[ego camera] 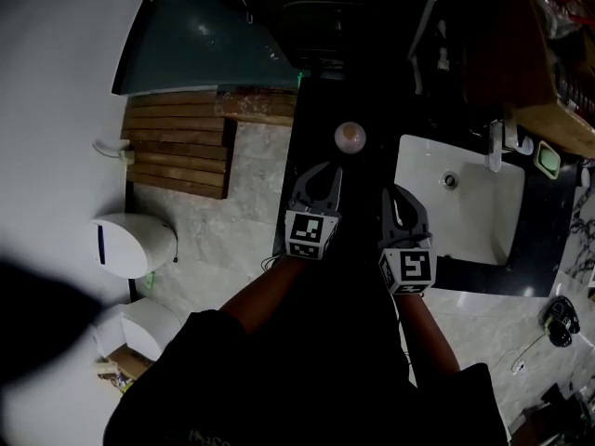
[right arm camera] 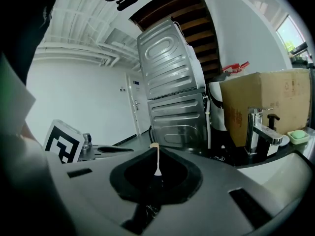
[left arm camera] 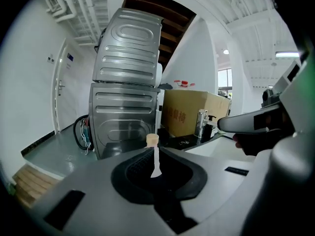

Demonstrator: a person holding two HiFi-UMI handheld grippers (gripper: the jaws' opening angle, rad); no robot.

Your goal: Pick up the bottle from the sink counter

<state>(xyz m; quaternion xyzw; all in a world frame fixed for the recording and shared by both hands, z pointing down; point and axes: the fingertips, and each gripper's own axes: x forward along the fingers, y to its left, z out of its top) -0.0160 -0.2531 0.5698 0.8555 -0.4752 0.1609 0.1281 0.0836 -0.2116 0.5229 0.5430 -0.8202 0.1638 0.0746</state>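
**Bottle (ego camera: 350,137) upright on dark counter (ego camera: 316,124)**

At centre frame, the left gripper (ego camera: 327,171) and right gripper (ego camera: 396,193) are both empty, fingers pressed together. Just above them stands the bottle, left of the white sink (ego camera: 465,226).

Bottle (left arm camera: 153,139) body hidden behind left claw (left arm camera: 156,154), cardboard box (right arm camera: 268,104) cut off at right edge

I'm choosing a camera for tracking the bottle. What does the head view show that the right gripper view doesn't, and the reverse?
Head view only: the wooden slats on the floor and the drain in the white basin. Right gripper view only: the fronts of the stacked silver machines and a door. Both: the bottle, the tap and the green soap dish.
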